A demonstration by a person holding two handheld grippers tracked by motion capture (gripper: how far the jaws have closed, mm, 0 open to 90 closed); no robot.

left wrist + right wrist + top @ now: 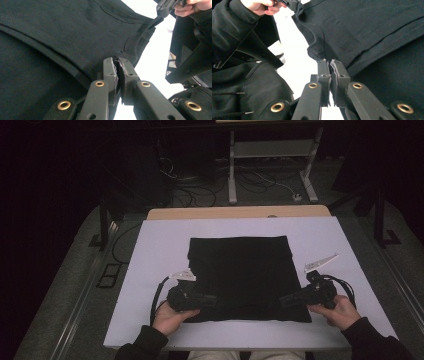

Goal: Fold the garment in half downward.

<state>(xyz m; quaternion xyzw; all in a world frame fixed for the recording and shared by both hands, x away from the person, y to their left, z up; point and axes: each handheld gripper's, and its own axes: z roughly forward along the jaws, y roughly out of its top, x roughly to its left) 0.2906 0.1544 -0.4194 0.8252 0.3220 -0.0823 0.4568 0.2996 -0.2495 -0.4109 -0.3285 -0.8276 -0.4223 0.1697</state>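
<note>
A black folded garment (240,270) lies flat in the middle of the white tabletop (160,240). My left gripper (210,299) is at the garment's near left corner, and in the left gripper view its jaws (116,61) are shut on the garment's (62,30) hemmed edge. My right gripper (284,300) is at the near right corner. In the right gripper view it (329,62) is likewise shut on a fold of the garment (374,25). Each hand holds its gripper low, near the table's front edge.
A wooden strip (240,212) borders the table's far edge. Beyond it on the dark floor are a white metal frame (270,150) and loose cables (200,190). Bare white surface lies left and right of the garment.
</note>
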